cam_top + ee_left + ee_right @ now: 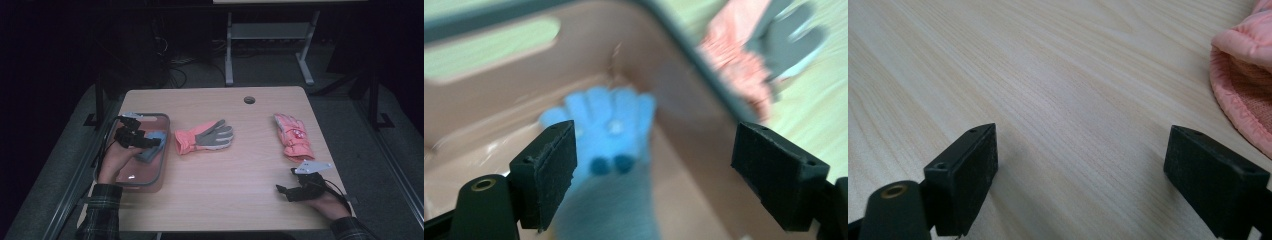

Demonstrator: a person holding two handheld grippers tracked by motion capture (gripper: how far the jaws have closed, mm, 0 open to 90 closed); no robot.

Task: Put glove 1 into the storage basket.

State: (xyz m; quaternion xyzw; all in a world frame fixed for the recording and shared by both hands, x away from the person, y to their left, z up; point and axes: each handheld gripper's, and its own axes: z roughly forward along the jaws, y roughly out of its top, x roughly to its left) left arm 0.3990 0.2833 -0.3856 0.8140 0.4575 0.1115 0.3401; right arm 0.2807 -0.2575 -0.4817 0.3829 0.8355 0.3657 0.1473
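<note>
A blue glove (149, 151) with a grey cuff lies inside a pink bin (146, 115) at the table's left edge. My left gripper (155, 142) hovers over the bin. In the left gripper view its jaws stand wide apart above the blue glove (610, 122), touching nothing, with the bin's wall (514, 95) behind. An orange glove with a grey palm (204, 137) lies just right of the bin, blurred in the left gripper view (739, 60). A pink glove (292, 137) lies at the right. My right gripper (283, 191) rests low near the front right, open and empty (1080, 170), with the pink glove's cuff (1243, 75) beside it.
The wooden table (225, 190) has a round cable hole (249, 99) near its far edge. Behind the table stands a white metal frame (270, 31) on a dark floor with cables. A person's plaid sleeve (100, 210) comes in at the lower left.
</note>
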